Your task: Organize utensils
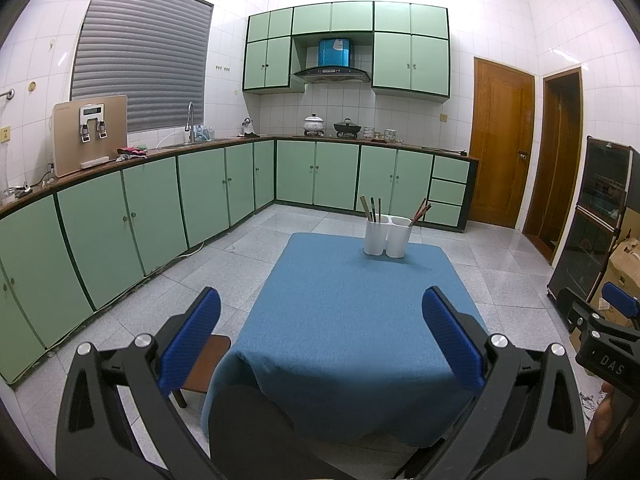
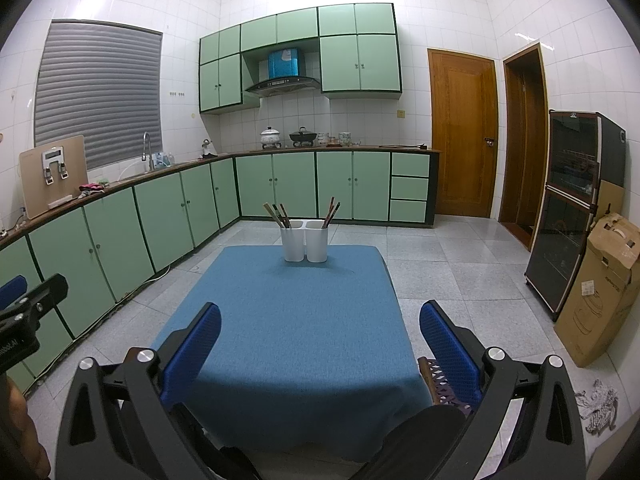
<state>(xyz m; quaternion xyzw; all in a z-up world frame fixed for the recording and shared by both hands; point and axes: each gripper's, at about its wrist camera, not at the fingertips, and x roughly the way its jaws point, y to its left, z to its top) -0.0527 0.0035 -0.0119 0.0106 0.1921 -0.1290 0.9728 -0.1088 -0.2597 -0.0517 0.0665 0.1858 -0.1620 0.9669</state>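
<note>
A: Desk (image 2: 288, 320) in blue cloth, twin white cups (image 2: 305, 241) at its far end, chopsticks (image 2: 277, 213) split between both

B: Both grippers, left (image 1: 321, 322) and right (image 2: 320, 330), hang back, jaws wide open and empty. I'd reach slowly and pinch one stick near its top

Bright overhead light, ceiling glare, sharp centre, heavy fisheye bend + dark corners.
</note>
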